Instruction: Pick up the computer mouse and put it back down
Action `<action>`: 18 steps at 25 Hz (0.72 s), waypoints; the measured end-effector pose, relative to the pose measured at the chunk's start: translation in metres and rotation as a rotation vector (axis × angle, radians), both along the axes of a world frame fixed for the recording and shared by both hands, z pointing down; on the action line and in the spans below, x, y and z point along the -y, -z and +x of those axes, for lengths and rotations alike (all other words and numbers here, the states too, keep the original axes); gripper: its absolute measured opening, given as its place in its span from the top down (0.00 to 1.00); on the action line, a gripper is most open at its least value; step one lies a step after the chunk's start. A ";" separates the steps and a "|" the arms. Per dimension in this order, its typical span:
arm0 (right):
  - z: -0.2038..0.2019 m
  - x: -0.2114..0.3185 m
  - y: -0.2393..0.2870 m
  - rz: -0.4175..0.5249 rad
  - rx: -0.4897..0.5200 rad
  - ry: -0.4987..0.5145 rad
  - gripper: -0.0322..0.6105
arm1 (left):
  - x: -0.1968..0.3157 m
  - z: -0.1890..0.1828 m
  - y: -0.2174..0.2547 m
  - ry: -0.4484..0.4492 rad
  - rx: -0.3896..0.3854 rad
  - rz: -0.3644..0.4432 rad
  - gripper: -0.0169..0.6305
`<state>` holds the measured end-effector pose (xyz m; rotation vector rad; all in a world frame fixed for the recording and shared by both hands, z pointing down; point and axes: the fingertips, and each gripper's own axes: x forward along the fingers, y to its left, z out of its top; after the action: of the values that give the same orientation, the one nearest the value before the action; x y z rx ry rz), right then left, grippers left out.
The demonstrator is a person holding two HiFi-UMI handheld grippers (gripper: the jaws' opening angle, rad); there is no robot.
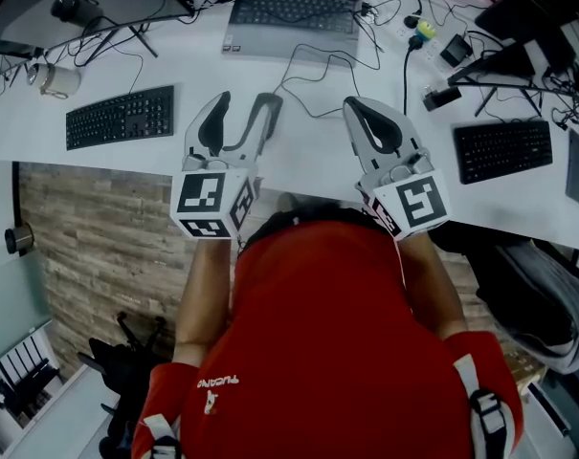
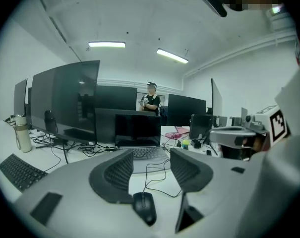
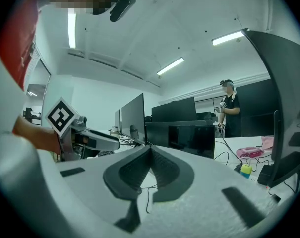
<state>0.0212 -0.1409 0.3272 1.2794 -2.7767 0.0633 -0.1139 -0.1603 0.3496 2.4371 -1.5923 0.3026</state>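
Note:
The black wired computer mouse [image 2: 144,207] lies on the white desk [image 1: 308,156], low in the left gripper view, just below and nearer than the two jaw pads. My left gripper [image 1: 248,99] [image 2: 150,153] hangs above it, open, its pads apart and touching nothing. The mouse's thin cable [image 2: 154,175] runs back toward the laptop [image 2: 139,133]. In the head view the mouse is hidden under the left gripper. My right gripper [image 1: 352,104] [image 3: 150,148] is held level beside it, shut, with nothing between its pads.
A grey laptop [image 1: 291,15] sits at the desk's far side among cables. Black keyboards lie at the left [image 1: 120,116] and right [image 1: 502,148]. A mug [image 1: 57,81] stands far left. Monitors [image 2: 65,98] line the back; a person [image 2: 150,100] stands behind them.

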 end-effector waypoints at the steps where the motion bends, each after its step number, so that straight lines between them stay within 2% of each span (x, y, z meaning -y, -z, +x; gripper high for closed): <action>1: -0.001 0.000 0.002 0.005 0.004 0.003 0.94 | -0.002 -0.001 0.007 0.005 -0.005 0.020 0.64; 8: -0.006 -0.007 0.017 0.030 0.022 0.017 0.94 | -0.017 -0.010 0.043 0.032 -0.058 0.154 0.88; 12: -0.007 -0.012 0.022 0.042 0.037 0.017 0.94 | -0.024 -0.013 0.056 0.054 -0.074 0.199 0.93; 18: -0.008 -0.019 0.025 0.048 0.051 0.024 0.94 | -0.032 -0.007 0.067 0.049 -0.073 0.230 0.96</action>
<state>0.0129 -0.1222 0.3018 1.2719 -2.8530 0.0284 -0.1213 -0.1280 0.2822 2.5362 -1.7370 0.0227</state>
